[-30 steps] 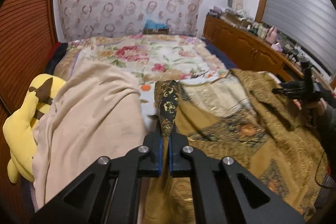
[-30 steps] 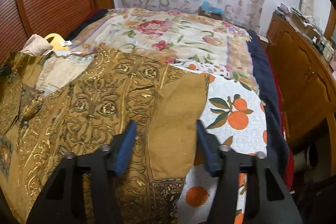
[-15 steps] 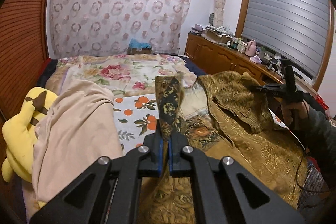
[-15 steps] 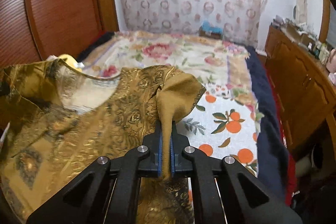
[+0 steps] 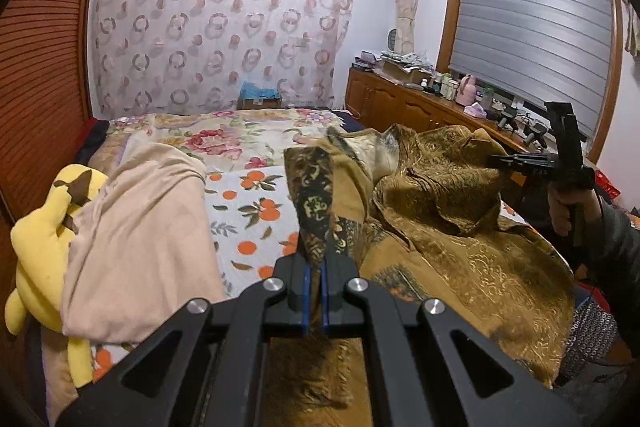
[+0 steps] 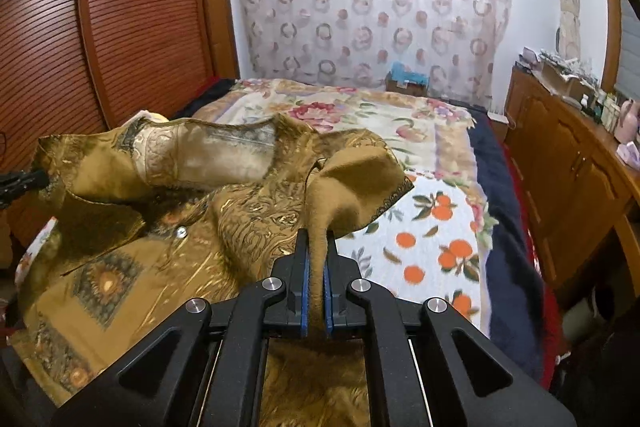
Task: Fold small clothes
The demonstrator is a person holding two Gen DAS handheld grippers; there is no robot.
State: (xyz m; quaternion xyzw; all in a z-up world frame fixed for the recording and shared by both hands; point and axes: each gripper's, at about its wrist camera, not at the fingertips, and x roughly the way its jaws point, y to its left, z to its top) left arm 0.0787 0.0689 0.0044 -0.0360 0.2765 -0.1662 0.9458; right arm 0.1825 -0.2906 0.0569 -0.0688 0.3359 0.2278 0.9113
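Observation:
A gold-brown patterned shirt (image 5: 452, 223) hangs lifted above the bed, held at two points. My left gripper (image 5: 315, 267) is shut on its dark patterned edge. My right gripper (image 6: 315, 247) is shut on a plain brown fold of the same shirt (image 6: 200, 227). In the left wrist view the right gripper (image 5: 496, 159) shows at the far right, gripping the shirt's other side. In the right wrist view the left gripper's tip (image 6: 40, 179) shows at the left edge, pinching the shirt's corner. The shirt's pale inner collar (image 6: 216, 155) faces up.
The bed has a floral quilt (image 5: 224, 135) and an orange-print sheet (image 6: 440, 227). A beige cloth (image 5: 144, 227) lies over a yellow plush toy (image 5: 36, 239) at left. A wooden cabinet (image 6: 568, 163) with clutter runs along the right. A slatted wardrobe (image 6: 132, 7) stands left.
My right gripper, open over the flat shirt a second ago, has shut on its fold. Both grippers have raised the shirt off the bed.

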